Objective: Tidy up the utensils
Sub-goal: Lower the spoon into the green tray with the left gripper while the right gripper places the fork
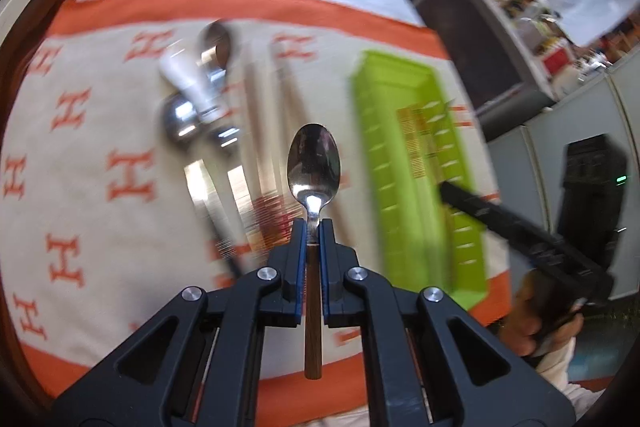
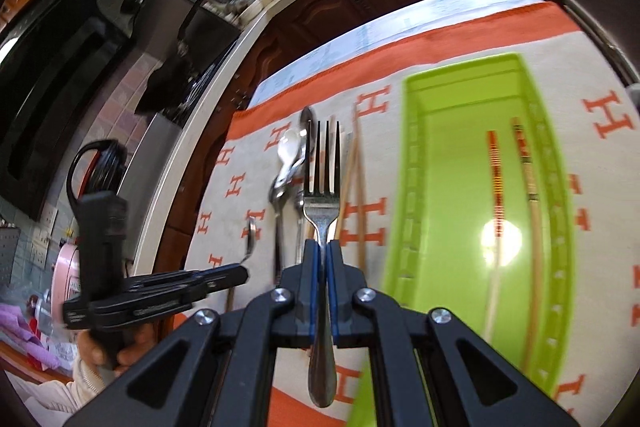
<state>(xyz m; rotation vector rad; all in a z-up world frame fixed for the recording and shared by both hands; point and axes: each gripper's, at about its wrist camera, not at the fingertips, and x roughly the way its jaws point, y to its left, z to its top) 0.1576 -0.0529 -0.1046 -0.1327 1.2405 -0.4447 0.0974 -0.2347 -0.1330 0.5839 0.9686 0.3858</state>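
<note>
Two tongs are both loaded: the left tongs (image 1: 314, 227) pinch a wooden-handled spoon (image 1: 314, 163) by its neck, the right tongs (image 2: 322, 251) grip a fork (image 2: 322, 195). Both hang above the orange-patterned cloth (image 1: 92, 155), the green tray (image 2: 452, 195) with chopsticks (image 2: 530, 195) lying alongside on the right.

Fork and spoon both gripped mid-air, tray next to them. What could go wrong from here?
1. The right gripper pinches the fork only at its narrow neck; it could pivot or slip during the move.
2. The chopsticks already lie in the green tray; a dropped fork could land across them.
3. The left gripper holds the spoon above the loose utensil pile; a low pass may scatter it.
</note>
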